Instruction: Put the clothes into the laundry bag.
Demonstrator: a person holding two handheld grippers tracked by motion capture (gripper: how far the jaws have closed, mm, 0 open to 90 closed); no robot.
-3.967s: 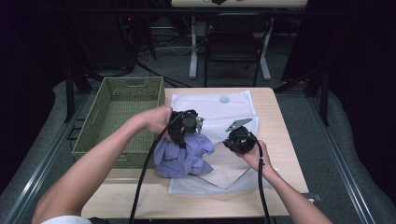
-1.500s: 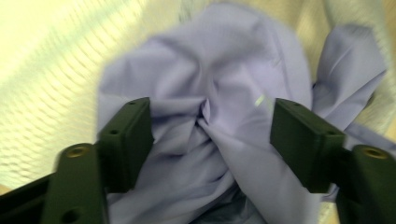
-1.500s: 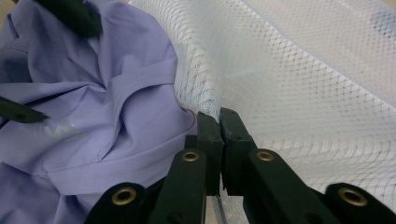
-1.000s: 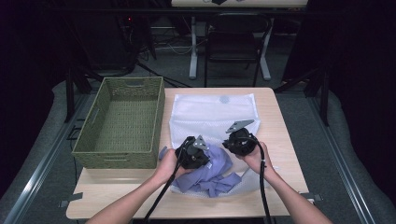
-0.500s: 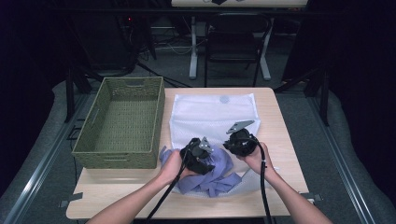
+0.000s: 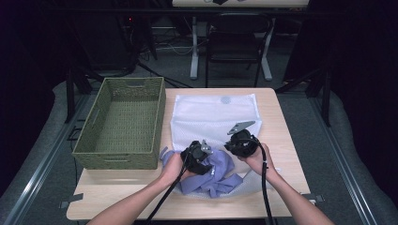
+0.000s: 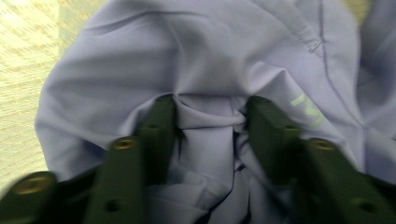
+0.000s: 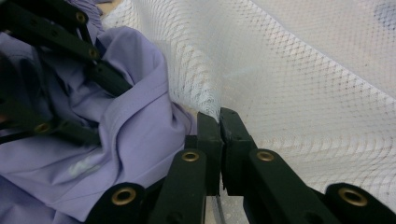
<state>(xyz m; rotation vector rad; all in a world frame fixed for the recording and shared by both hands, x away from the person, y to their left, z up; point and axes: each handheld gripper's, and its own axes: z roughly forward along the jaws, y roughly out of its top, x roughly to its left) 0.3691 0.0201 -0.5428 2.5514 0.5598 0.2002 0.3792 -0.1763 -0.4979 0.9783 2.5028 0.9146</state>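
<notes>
Lowered, left tongs (image 6: 201,154) close on lavender shirt (image 6: 213,180) (right tongs (image 8: 219,122) pinch mesh bag (image 6: 211,115)).

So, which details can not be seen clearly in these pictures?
- Crumpled lilac cloth garment: its type is unclear; folds, hands and the left gripper hide its shape.
- Pale print on it: blurred in the left gripper view, unreadable.
- White mesh laundry bag: its opening is hidden in the high view behind the right gripper, shut on its edge.
</notes>
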